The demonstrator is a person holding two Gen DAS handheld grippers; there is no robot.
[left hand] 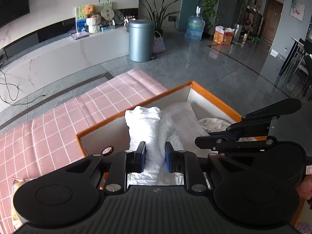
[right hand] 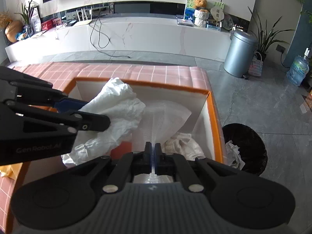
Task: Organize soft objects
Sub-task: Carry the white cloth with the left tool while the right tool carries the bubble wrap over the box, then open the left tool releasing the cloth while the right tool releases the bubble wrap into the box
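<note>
Left wrist view shows the left gripper (left hand: 155,159) with its blue pads either side of a crumpled white wrapping sheet (left hand: 145,124), clasping a bunched fold of it above the orange-rimmed box (left hand: 212,95); the jaws stand partly apart only because the wad fills them. Just right of it, the right gripper (right hand: 155,157) is clenched tight on the thin edge of a translucent foam sheet (right hand: 167,115) that fans forward into the box. Both pieces look feather-light, limp and crushable, so I judge that they will sag and billow rather than hold shape, and may slip or tear if pinched at a single thin layer; a gathered fold near the middle looks like the safer hold. Further right of the right gripper, inside the box, lies a cream cloth (right hand: 185,144). The two tools sit close together, the left one crossing ahead of the right one's view, so they could knock together. Beyond the box wall on the right stands a black waste bin (right hand: 247,148), and the pink checked cover (left hand: 58,122) spreads to the left.
</note>
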